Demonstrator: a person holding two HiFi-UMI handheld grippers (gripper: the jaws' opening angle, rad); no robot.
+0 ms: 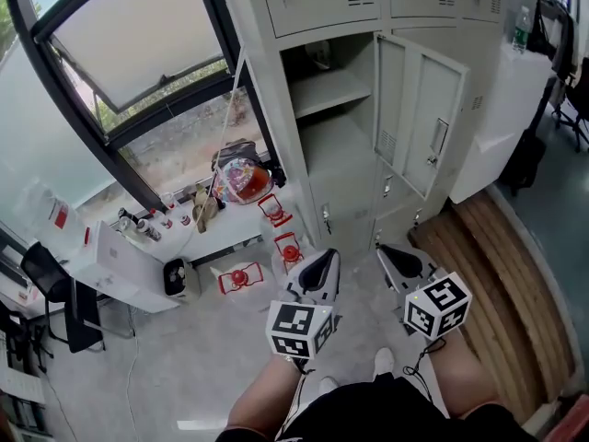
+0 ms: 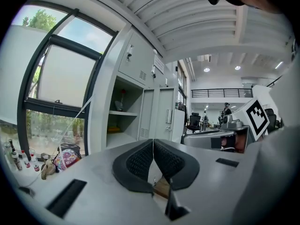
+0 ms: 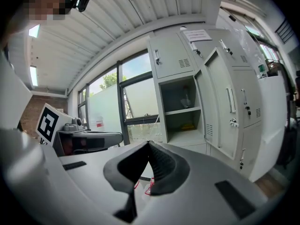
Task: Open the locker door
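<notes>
The grey locker (image 1: 342, 109) stands ahead with one compartment open, its door (image 1: 419, 109) swung out to the right. A shelf and a small yellow thing show inside (image 3: 180, 111). Both grippers hang low near the person's knees, well short of the locker. My left gripper (image 1: 317, 270) is shut with nothing between its pads (image 2: 140, 161). My right gripper (image 1: 400, 263) is also shut and empty, its fingertips touching (image 3: 159, 161). In the left gripper view the open door (image 2: 161, 114) lies beyond the jaws. The right gripper view shows the door (image 3: 225, 111) to the right of the jaws.
A large window (image 1: 129, 44) is at the left. Below it a low white ledge (image 1: 235, 219) carries a colourful bag (image 1: 241, 178) and small bottles. Red wire objects (image 1: 241, 277) lie on the floor. A wooden strip (image 1: 502, 284) and a white cabinet (image 1: 506, 118) are at the right.
</notes>
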